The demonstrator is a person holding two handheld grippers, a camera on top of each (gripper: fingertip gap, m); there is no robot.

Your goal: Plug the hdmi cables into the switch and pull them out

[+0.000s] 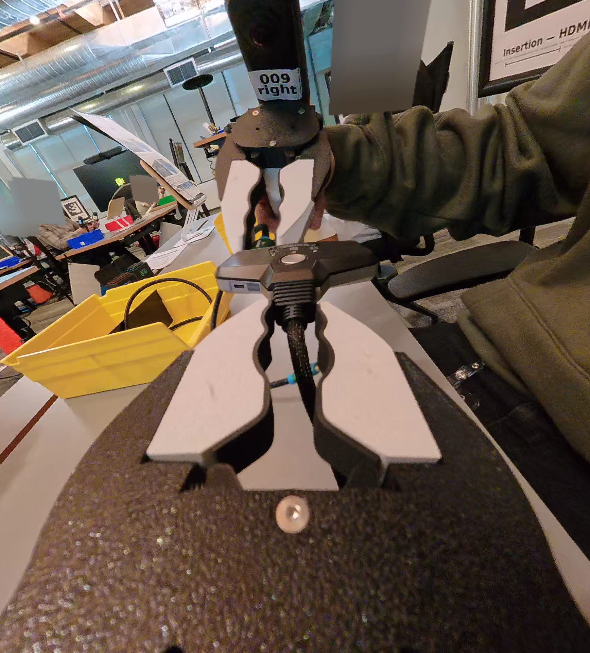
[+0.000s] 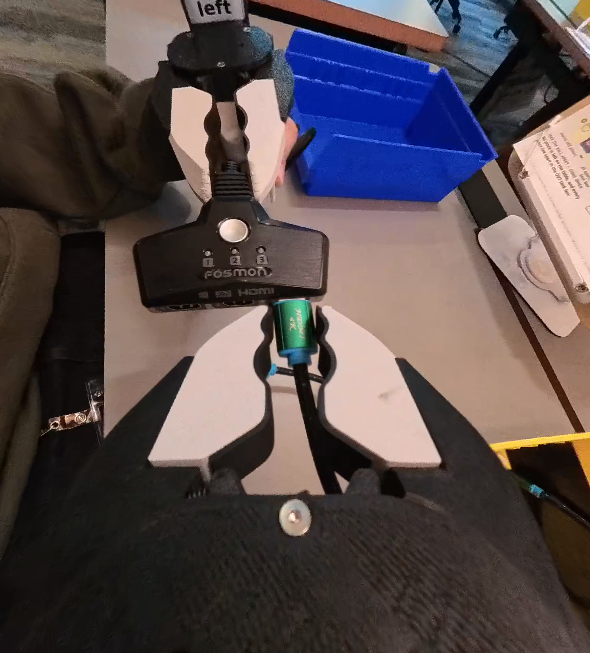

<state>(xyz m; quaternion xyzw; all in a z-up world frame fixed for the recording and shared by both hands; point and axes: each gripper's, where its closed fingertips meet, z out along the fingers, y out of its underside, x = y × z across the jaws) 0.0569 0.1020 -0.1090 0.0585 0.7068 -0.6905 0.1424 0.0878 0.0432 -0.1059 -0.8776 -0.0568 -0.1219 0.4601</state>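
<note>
The black HDMI switch (image 2: 230, 261) hangs above the grey table (image 2: 410, 282) between my two grippers. My left gripper (image 1: 293, 307) is shut on the ribbed collar of the switch's own black cable (image 1: 291, 300); it also shows in the right wrist view (image 2: 233, 194). My right gripper (image 2: 293, 312) is shut on a green HDMI plug (image 2: 293, 328) whose front end sits against the switch's right-hand port, with no metal tip showing. The other two ports (image 2: 184, 306) are open. The right gripper also shows in the left wrist view (image 1: 263, 236), beyond the switch (image 1: 297, 265).
A blue bin (image 2: 385, 141) stands on the table behind the switch. A yellow bin (image 1: 110, 335) holding a black cable sits to the left wrist view's left. A printed sheet on a stand (image 2: 569, 194) is at the table's edge. An olive sleeve (image 1: 463, 169) and an office chair (image 1: 463, 272) are close.
</note>
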